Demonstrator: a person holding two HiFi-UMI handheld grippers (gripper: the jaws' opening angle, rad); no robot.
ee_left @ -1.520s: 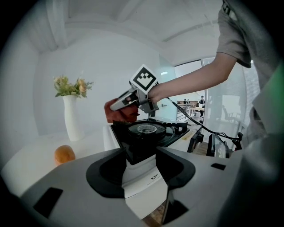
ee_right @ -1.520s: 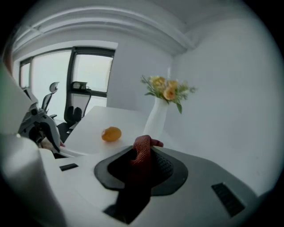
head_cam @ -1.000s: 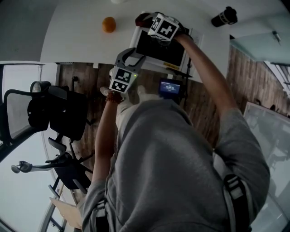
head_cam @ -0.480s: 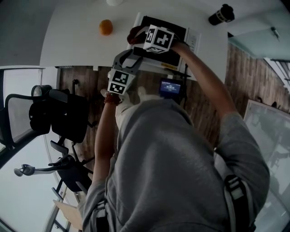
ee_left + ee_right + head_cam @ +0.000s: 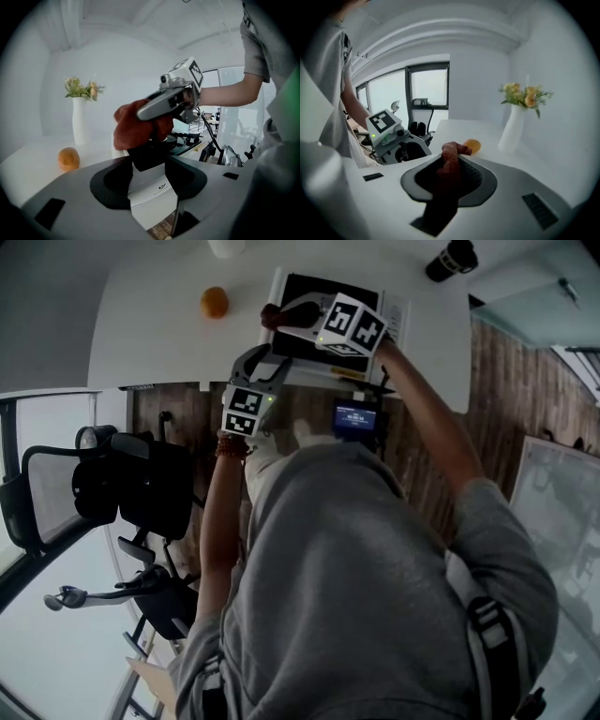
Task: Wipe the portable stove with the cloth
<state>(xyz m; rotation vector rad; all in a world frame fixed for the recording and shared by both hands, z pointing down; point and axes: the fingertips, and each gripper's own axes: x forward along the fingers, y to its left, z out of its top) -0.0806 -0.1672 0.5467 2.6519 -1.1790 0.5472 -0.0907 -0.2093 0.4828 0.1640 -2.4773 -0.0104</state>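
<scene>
Head view: the portable stove [image 5: 330, 289], a white body with a flat black top, sits on the white worktop [image 5: 150, 329] at the edge nearest the person. The rust-red cloth [image 5: 271, 315] lies bunched on the stove's left side, held by the right tool [image 5: 287, 313]. The left tool [image 5: 267, 360] meets the stove's near left corner. An orange [image 5: 214, 303] rests apart to the left.

Left gripper view: the left tool's two dark pads clamp the stove's white side panel [image 5: 151, 193], which fills the gap between them. Above it, the cloth [image 5: 132, 130] hangs crumpled from the right tool [image 5: 142, 111] over the black top. A white vase [image 5: 80, 123] holds yellow and orange flowers [image 5: 82, 88]; the orange [image 5: 69, 159] lies just in front of it.

Right gripper view: the right tool pinches the cloth [image 5: 451, 154], a coarse-woven red fold rising between its pads. Beyond are the orange [image 5: 473, 146], the vase [image 5: 512, 129] with its flowers, and the left tool [image 5: 396, 140].
</scene>
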